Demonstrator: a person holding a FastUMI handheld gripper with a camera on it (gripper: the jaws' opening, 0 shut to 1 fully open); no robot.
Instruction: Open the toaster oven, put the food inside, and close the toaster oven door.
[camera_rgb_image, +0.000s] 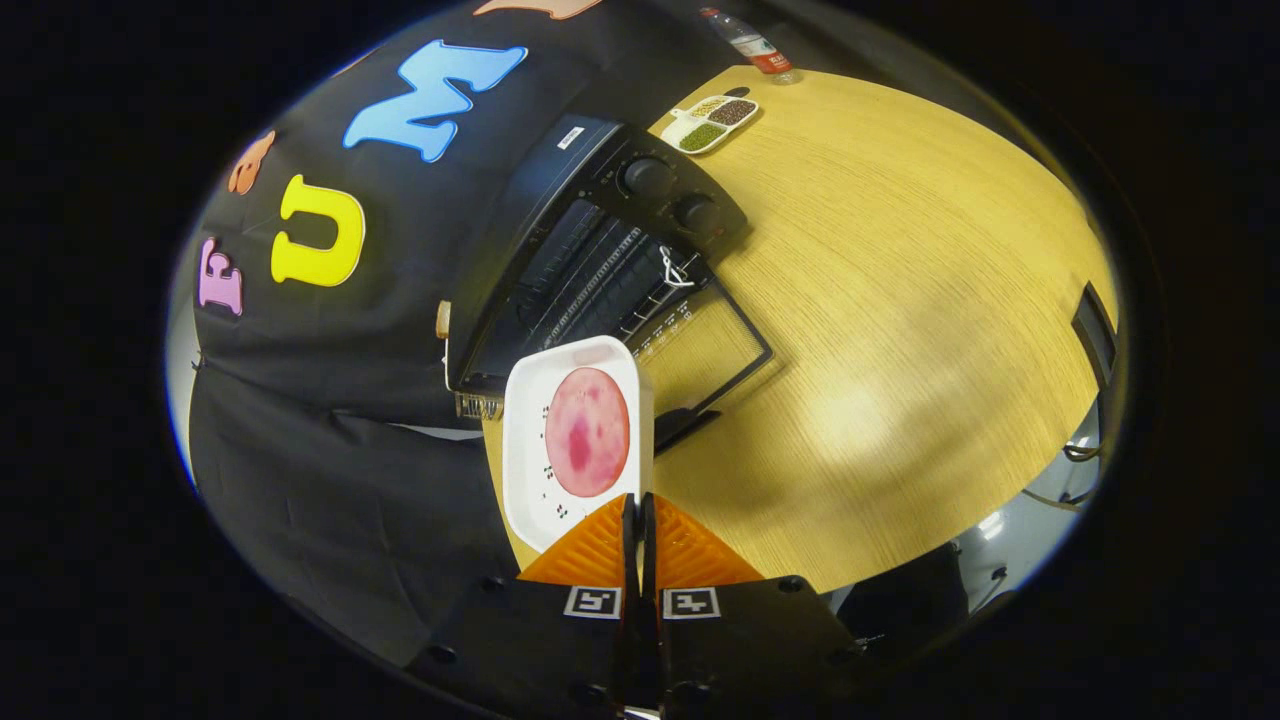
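I have the claw (640, 520) pinched down on the near rim of the tray (525, 440), fingers pressed almost together with the tray edge caught between them. The tray is lifted off the counter (900, 300) and tilted on its side as I see it, hanging just ahead of the fingers.

By my reading the first step is done: the oven (600, 250) sits beyond the tray with its door (715, 340) dropped flat toward me, the rack (590, 285) inside bare. What is left is carrying the tray forward over the door, sliding it onto the rack, letting go, and swinging the door shut. So I would put us at roughly the middle of the job.

The food (587, 432) is a flat pink disc with a darker red blotch at its centre (a slice of ham or some such, I think, though the lens distortion makes it hard to say). It lies flush on the white, round-cornered tray and seems to stay put despite the tilt. A few small dark marks dot the tray beside it.

Well beyond the oven, a divided dish (712, 124) and a bottle (750, 42) stand on the counter.
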